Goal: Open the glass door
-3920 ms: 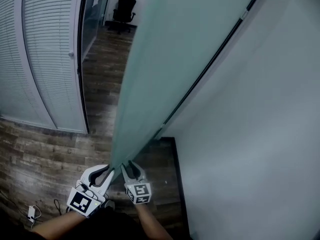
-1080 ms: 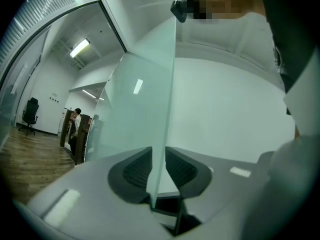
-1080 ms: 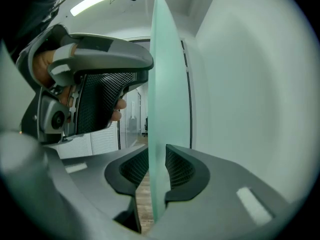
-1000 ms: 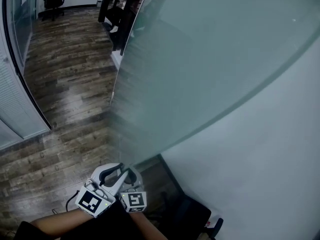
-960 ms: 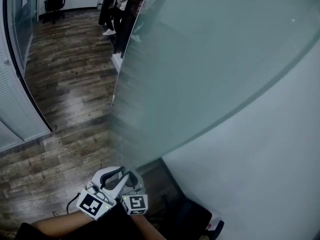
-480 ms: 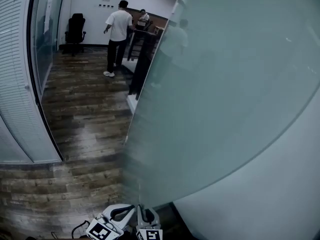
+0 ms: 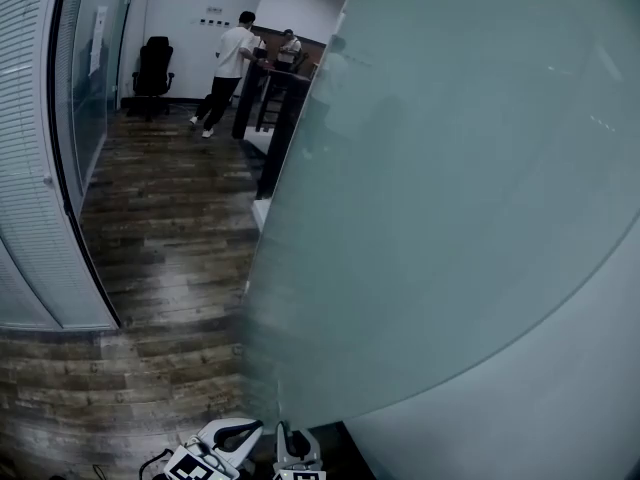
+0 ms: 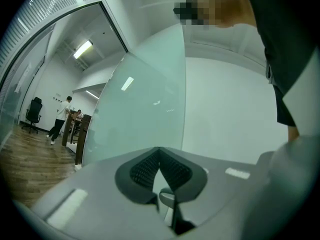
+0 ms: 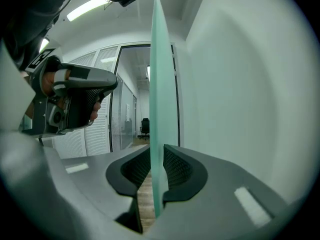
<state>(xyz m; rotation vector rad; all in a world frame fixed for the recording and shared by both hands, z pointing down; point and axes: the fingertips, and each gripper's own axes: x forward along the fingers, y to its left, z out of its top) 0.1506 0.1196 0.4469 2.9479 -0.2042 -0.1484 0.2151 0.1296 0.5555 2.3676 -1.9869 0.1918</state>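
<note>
The frosted glass door [image 7: 430, 198] stands swung out and fills the middle and right of the head view. Its lower free edge comes down to my two grippers at the bottom of that view. My right gripper [image 7: 290, 440] straddles that edge. In the right gripper view the pane [image 9: 157, 84] runs upright between the jaws, which are closing, and both pads touch it near the tips. My left gripper [image 7: 252, 430] is just left of the right one, its jaws shut [image 8: 159, 151] with nothing between them. It points at the door's face [image 8: 140, 114].
A wall of white blinds and glass [image 7: 30, 168] runs along the left. Wooden floor [image 7: 170, 228] leads to an office chair [image 7: 152, 63] and two people [image 7: 232, 68] far off by a dark railing [image 7: 280, 118]. A white wall [image 7: 560, 398] lies to the right.
The head view has tilted up, so both grippers sit lower in the picture. They stay at the door's lower edge. The person in the corridor has walked farther away.
</note>
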